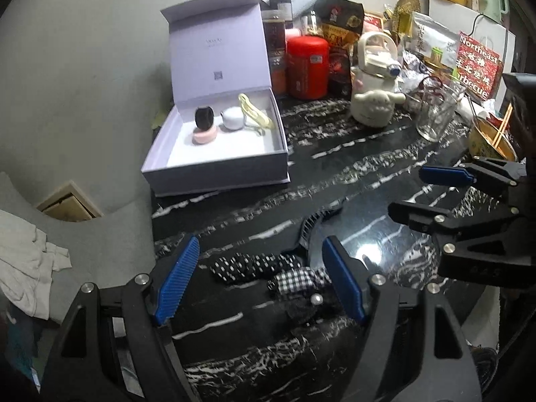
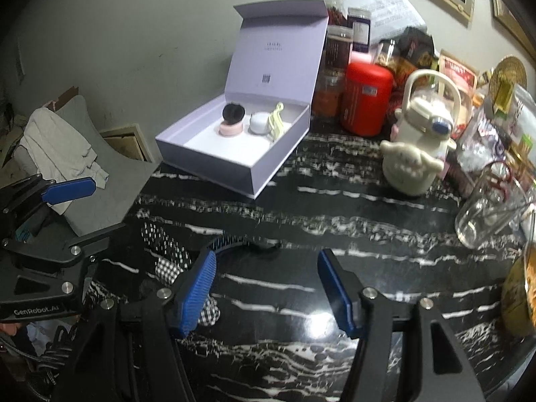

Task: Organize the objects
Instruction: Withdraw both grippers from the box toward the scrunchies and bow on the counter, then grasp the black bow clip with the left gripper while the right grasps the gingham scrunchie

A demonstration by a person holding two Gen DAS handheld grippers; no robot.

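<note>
Left tongs (image 1: 261,281) wide over hair ties (image 1: 268,268) on counter (image 1: 351,174); right tongs (image 2: 266,288) wide; only left view shows chopsticks (image 1: 502,124).

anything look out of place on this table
Yes: a black-and-white patterned fabric piece and a black toothed headband lie loose on the marble table, while the other small accessories sit inside the open lilac box. Nothing looks spilled or broken.

Black hand-held gripper (image 1: 259,279) frames, ribbed blue pads, silver screws, "GenRobot.AI" lettering
</note>
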